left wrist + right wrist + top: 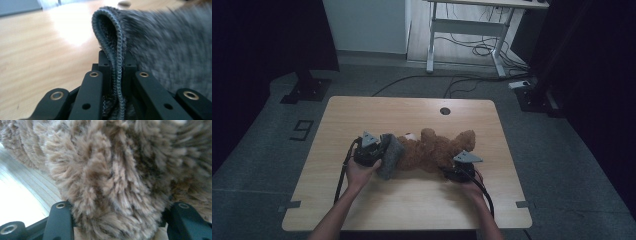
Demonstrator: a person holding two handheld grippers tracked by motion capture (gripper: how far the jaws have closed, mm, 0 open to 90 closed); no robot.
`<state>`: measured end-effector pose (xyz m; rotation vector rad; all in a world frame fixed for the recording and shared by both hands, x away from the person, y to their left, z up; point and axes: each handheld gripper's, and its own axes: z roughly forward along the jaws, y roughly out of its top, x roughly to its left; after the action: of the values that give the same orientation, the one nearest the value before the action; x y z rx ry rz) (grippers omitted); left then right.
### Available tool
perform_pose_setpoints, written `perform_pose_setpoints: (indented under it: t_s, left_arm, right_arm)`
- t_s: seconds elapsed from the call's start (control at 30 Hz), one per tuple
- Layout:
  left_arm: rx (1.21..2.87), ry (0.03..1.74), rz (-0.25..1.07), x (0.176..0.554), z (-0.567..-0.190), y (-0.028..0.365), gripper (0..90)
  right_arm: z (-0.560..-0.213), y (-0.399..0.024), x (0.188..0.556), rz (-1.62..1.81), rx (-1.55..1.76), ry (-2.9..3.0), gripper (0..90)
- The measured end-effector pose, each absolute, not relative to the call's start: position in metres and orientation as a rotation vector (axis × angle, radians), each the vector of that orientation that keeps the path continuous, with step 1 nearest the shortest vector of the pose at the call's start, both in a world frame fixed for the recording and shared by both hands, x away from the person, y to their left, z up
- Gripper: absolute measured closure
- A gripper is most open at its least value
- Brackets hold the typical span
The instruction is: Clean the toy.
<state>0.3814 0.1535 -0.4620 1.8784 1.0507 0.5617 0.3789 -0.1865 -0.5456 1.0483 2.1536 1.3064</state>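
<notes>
On the table (362,205), mid-board, a brown plush bear (434,150) lies on its side, and a grey knit hat (390,156) sits at its left end, seemingly being worked over the head. Both look soft and light: the fur squashes, the knit stretches, nothing here will crack or slip far. My read is the hat wants holding by its ribbed rim, where the fabric is doubled and firm, and the bear by a limb or the thick of the body so it can't slide while the knit is drawn on.

Now the jaws. The left gripper (116,72) has its jaws pressed nearly together, pinching the folded rim of the hat, the ribbed edge looping up out of the tips. The right gripper (117,225) stands with its jaws spread wide, a fat lobe of bear fur bulging between them and touching both sides. It looks a bracing hold, though how hard it squeezes I can't tell.
</notes>
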Motion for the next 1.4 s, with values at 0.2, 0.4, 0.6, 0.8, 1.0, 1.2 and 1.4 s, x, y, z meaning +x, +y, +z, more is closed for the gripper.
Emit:
perform_pose_setpoints:
  t_s: [0.2, 0.4, 0.6, 0.8, 1.0, 1.2, 1.4]
  left_arm:
    - [1.892, 0.918, 0.568, 0.381, -0.431, 0.102, 81.7]
    - [1.952, 0.943, 0.507, 0.399, -0.448, 0.071, 81.4]
    - [1.92, 0.971, 0.48, 0.401, -0.462, 0.09, 81.6]
    - [1.894, 0.994, 0.514, 0.388, -0.466, 0.116, 81.6]
    - [1.842, 1.033, 0.528, 0.374, -0.461, 0.145, 81.8]
    - [1.792, 0.901, 0.513, 0.356, -0.428, 0.126, 81.7]
    - [1.842, 0.79, 0.482, 0.364, -0.405, 0.06, 81.6]
  right_arm:
    - [-0.546, -0.188, 0.378, 1.332, 1.049, 2.15, 44.3]
    - [-0.548, -0.192, 0.38, 1.373, 1.055, 2.149, 44.0]
    - [-0.547, -0.192, 0.38, 1.388, 1.025, 2.152, 43.8]
    - [-0.547, -0.191, 0.377, 1.374, 1.0, 2.157, 43.8]
    - [-0.548, -0.193, 0.379, 1.381, 1.023, 2.16, 43.9]
    - [-0.548, -0.192, 0.381, 1.398, 1.05, 2.152, 44.1]
    - [-0.548, -0.191, 0.38, 1.384, 1.046, 2.15, 44.1]
